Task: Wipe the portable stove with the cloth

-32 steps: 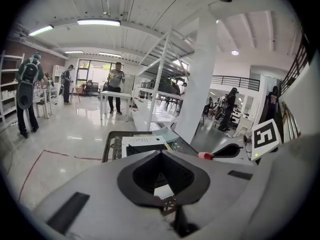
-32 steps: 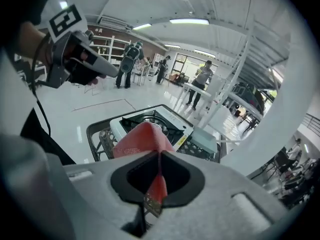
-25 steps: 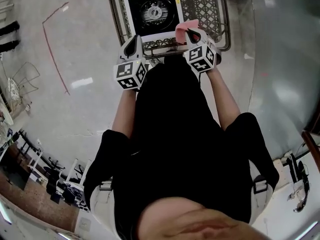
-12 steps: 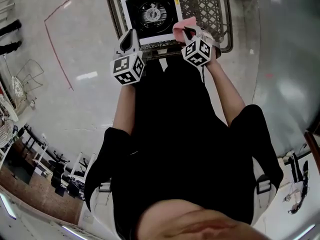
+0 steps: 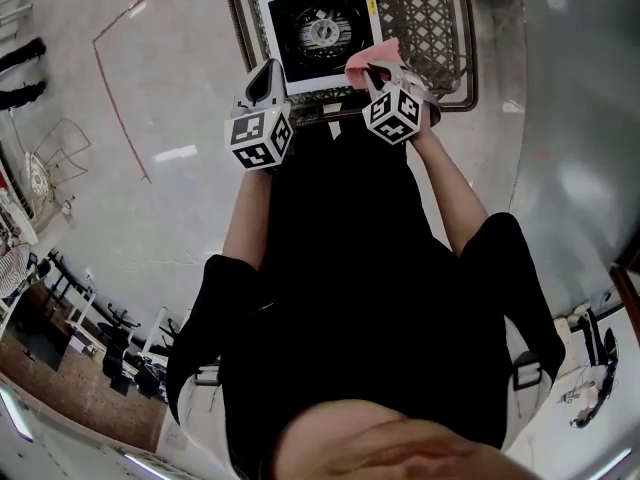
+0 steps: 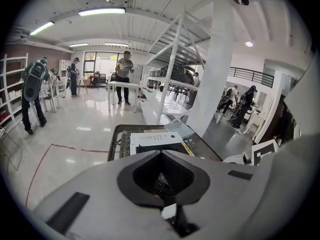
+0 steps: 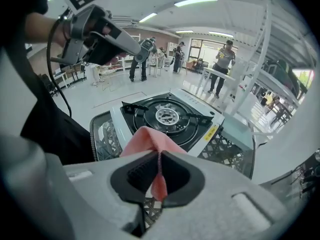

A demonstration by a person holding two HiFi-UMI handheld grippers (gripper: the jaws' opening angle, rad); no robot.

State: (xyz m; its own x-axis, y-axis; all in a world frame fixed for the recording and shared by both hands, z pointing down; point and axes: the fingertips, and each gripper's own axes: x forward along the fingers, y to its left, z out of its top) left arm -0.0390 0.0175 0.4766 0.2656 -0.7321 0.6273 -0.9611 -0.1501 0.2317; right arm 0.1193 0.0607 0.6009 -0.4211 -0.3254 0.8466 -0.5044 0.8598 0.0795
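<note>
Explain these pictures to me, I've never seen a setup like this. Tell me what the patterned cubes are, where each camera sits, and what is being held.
There is no robot here. A person holds a two-jaw gripper in each hand, and the patterned cubes are part of those grippers. One picture comes from a camera on the person's head, looking steeply down. The other two come from cameras riding on each gripper. A portable stove sits on a metal mesh table. The right gripper is shut on a pink cloth, by the stove's near right corner. The left gripper is shut with nothing in it, at the stove's near left corner.
</note>
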